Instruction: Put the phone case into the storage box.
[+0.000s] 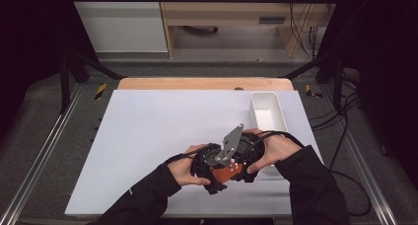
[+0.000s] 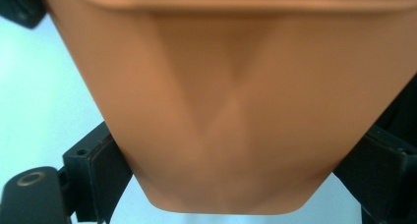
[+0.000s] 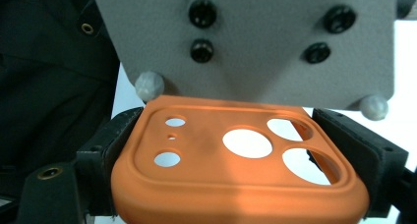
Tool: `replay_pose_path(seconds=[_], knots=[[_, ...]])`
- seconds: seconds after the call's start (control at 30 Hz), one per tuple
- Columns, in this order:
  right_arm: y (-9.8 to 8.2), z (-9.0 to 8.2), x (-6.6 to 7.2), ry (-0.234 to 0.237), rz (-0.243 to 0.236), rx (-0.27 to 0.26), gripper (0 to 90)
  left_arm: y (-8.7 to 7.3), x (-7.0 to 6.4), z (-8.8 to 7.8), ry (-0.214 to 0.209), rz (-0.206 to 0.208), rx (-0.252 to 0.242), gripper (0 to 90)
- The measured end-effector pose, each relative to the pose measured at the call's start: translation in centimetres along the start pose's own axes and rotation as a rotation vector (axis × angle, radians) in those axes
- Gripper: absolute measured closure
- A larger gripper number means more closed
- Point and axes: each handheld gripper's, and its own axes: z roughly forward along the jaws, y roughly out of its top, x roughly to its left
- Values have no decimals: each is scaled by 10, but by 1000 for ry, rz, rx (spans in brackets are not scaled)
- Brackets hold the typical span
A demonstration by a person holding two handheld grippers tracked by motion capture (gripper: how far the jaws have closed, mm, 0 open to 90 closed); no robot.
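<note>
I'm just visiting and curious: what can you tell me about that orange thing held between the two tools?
The orange piece looks like a soft, matte, rubbery phone case. The end in the right gripper view has rounded corners, a raised rim and cut-outs: three large round holes and three smaller ones. The left gripper view shows its smooth, plain surface up close. It is held above the white table, near its front edge, clamped at either end between the black jaws of the left tool and the right tool.
</note>
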Motion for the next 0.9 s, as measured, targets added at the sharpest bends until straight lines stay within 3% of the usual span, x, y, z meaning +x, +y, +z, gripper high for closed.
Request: replay_pose_path(seconds=[0.23, 0.9], knots=[[0, 1, 0, 0, -5, 1, 161, 1, 1, 0, 8, -3, 10, 148], [1, 1, 0, -10, -3, -13, 153, -1, 1, -2, 18, -3, 0, 155]])
